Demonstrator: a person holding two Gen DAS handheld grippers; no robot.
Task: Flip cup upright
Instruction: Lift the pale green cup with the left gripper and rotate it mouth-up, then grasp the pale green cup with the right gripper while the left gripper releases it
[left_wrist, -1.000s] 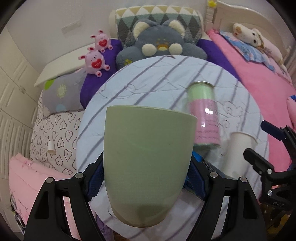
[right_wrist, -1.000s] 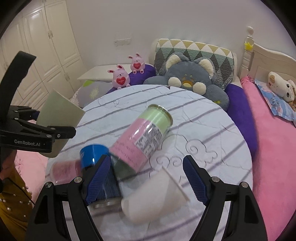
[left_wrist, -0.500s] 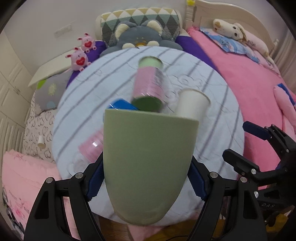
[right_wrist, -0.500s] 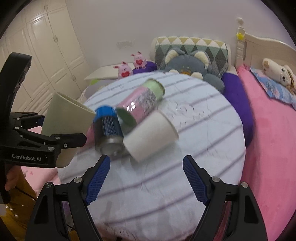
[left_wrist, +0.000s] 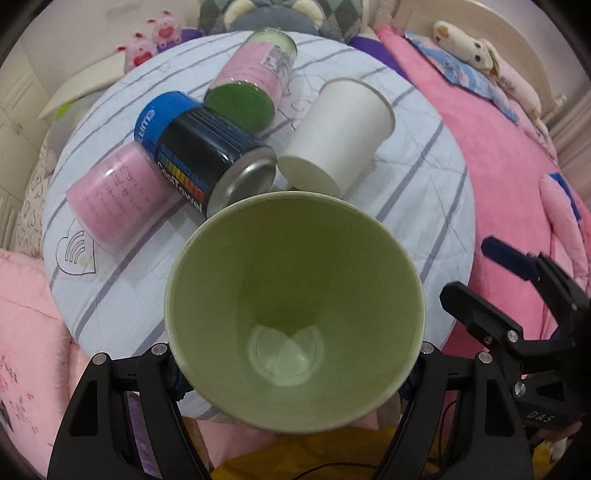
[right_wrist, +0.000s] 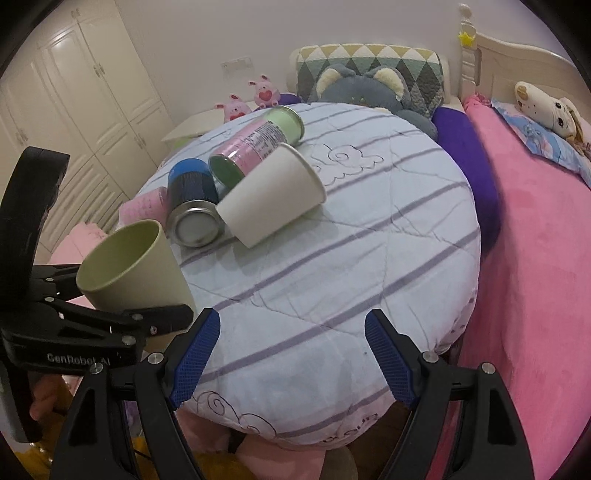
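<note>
My left gripper (left_wrist: 295, 373) is shut on a pale green cup (left_wrist: 295, 310). The cup's mouth faces the left wrist camera, so I see down to its bottom. In the right wrist view the green cup (right_wrist: 129, 266) is held mouth up and tilted, above the near left edge of the round table (right_wrist: 332, 280), with the left gripper (right_wrist: 110, 321) around its lower part. My right gripper (right_wrist: 291, 350) is open and empty over the table's near edge. It also shows at the right of the left wrist view (left_wrist: 517, 295).
A white paper cup (right_wrist: 269, 195) lies on its side mid-table, beside a blue-capped black can (right_wrist: 190, 203), a pink-and-green can (right_wrist: 258, 144) and a pink roll (right_wrist: 146, 203). Plush toys (right_wrist: 369, 88) sit behind. A pink bed (right_wrist: 535, 240) lies to the right.
The left gripper has tipped the green cup from side-on until its open mouth faces the camera. Both grippers have pulled back toward the table's near edge.
</note>
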